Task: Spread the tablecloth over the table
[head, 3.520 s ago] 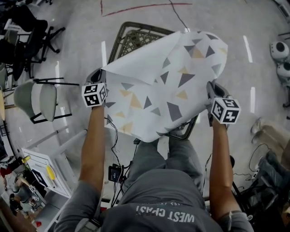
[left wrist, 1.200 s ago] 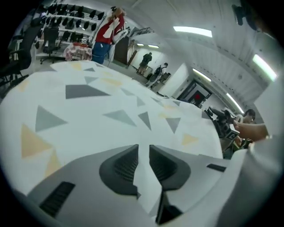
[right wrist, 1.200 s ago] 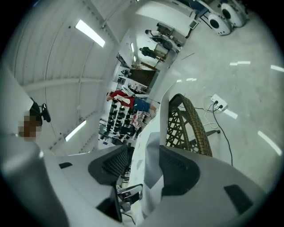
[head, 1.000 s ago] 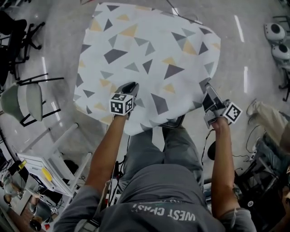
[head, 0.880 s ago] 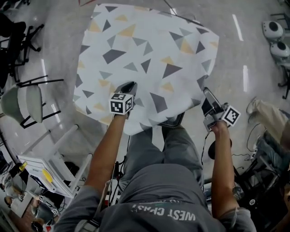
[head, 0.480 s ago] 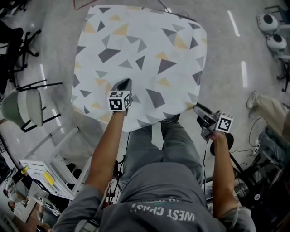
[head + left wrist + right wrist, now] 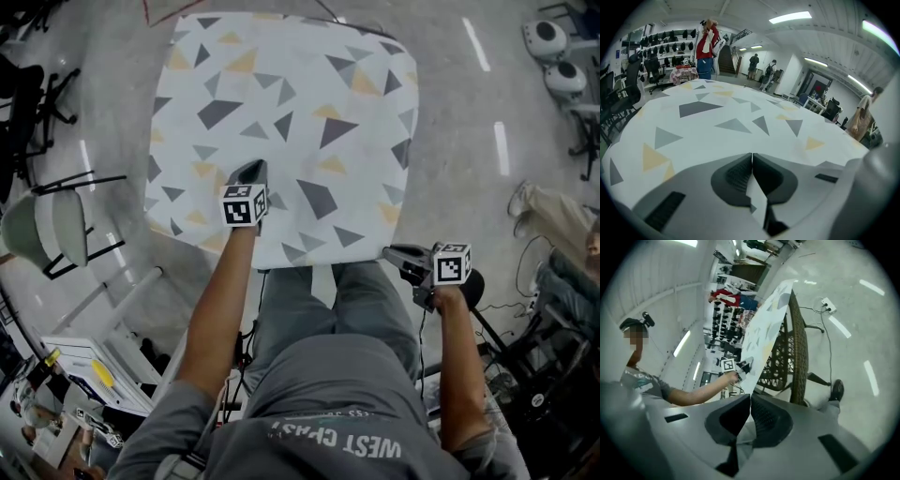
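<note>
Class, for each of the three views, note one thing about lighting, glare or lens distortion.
Head view: dim overall, with white glare streaks on the glossy floor beside the tablecloth. Left gripper view: strong wide-angle bulge curves the tablecloth, the corners go black, and the ceiling light is blown out. Right gripper view: same round black border, scene tilted, wicker table bowed.

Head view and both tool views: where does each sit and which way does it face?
Head view: on the person's head, looking steeply down at the tablecloth; left arm, right arm, legs show.
Left gripper view: on the left tool, looking across the tablecloth; shut jaws show.
Right gripper view: on the right tool, sideways at the wicker table base; its just-closed empty jaws and the left arm show.
Shared: all see the tablecloth.
</note>
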`<move>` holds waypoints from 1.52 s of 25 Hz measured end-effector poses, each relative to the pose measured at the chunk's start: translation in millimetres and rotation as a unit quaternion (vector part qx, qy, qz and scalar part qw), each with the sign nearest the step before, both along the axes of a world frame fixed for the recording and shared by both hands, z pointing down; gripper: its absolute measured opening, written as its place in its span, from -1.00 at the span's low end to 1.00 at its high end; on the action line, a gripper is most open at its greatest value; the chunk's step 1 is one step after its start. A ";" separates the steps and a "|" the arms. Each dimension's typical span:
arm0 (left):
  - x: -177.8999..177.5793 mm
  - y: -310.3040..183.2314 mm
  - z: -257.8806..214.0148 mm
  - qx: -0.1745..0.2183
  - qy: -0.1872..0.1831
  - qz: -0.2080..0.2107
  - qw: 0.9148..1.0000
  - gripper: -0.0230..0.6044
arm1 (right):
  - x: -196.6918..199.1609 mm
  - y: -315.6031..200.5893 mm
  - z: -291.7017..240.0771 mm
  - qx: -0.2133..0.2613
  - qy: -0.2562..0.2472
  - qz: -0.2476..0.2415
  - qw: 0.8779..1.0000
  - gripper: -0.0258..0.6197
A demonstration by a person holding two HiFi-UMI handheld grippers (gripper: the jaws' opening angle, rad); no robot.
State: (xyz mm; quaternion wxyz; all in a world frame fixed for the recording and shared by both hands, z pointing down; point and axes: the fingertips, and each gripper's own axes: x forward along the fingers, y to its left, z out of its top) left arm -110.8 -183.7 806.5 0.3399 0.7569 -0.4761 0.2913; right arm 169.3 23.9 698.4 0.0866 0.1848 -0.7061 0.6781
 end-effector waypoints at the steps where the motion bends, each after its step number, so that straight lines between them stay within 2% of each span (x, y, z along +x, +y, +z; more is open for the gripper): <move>1: 0.2 0.4 -0.6 0.000 0.000 0.000 1.000 -0.91 | 3.4 5.4 10.9 -0.019 0.023 0.003 1.000 -0.87; 6: -2.1 -11.8 1.1 -0.001 -0.001 -0.005 1.000 -0.91 | 19.0 -6.5 73.6 -0.077 0.148 0.021 0.986 -0.87; 8: -3.1 -24.6 0.1 -0.001 0.002 -0.018 1.000 -0.91 | 26.8 -26.8 91.8 -0.093 0.177 0.032 0.979 -0.87; 10: -3.1 -42.9 -5.0 0.002 0.006 -0.032 0.999 -0.91 | 36.0 -58.8 92.7 -0.092 0.184 0.059 0.977 -0.87; 14: -3.1 -65.8 -11.4 0.000 0.013 -0.050 0.999 -0.91 | 47.1 -100.0 78.1 -0.079 0.165 0.114 0.977 -0.87; 18: -1.5 -62.6 -10.9 0.004 0.002 -0.040 0.999 -0.91 | 47.5 -100.6 79.5 -0.065 0.161 0.107 0.979 -0.87; 20: -1.6 -63.3 -10.5 0.010 -0.008 -0.026 1.000 -0.91 | 43.3 -105.0 75.5 -0.037 0.146 0.102 0.983 -0.86; 21: -1.9 -64.2 -10.3 0.011 -0.010 -0.022 1.000 -0.91 | 38.4 -106.6 70.0 -0.021 0.129 0.097 0.987 -0.79; 23: -1.3 -65.3 -10.5 0.011 -0.009 -0.019 1.000 -0.91 | 20.5 -99.8 53.6 -0.001 0.066 0.072 0.995 -0.41; 25: -0.2 -64.9 -11.4 0.017 -0.014 -0.018 1.000 -0.91 | 1.5 -77.5 44.0 0.025 0.021 0.006 0.999 -0.33; 27: -0.9 -63.6 -11.2 0.024 -0.022 -0.019 0.999 -0.91 | -4.2 -44.8 48.4 0.039 0.035 -0.058 0.997 -0.26; 28: -1.2 -63.8 -10.7 0.026 -0.025 -0.019 0.999 -0.91 | -5.8 -32.2 48.2 0.042 0.039 -0.067 0.996 -0.27; 30: -2.0 -65.1 -9.8 0.027 -0.027 -0.016 0.999 -0.91 | -9.4 -17.7 38.4 0.037 0.019 -0.051 0.998 -0.30; 32: -4.1 -65.8 -10.6 0.029 -0.030 -0.008 0.999 -0.91 | -16.0 -4.2 23.3 0.015 -0.007 -0.050 0.999 -0.45; 33: -5.2 -66.0 -11.2 0.031 -0.032 -0.004 0.999 -0.91 | -19.0 5.7 19.2 -0.001 -0.011 -0.064 0.998 -0.61; 35: -6.2 -66.4 -11.5 0.035 -0.036 0.001 0.999 -0.91 | -20.1 23.6 23.3 -0.037 -0.003 -0.087 0.996 -0.87; 38: -5.1 -65.2 -10.9 0.039 -0.037 0.004 0.999 -0.91 | -14.0 29.9 50.3 -0.100 0.033 -0.058 0.993 -0.88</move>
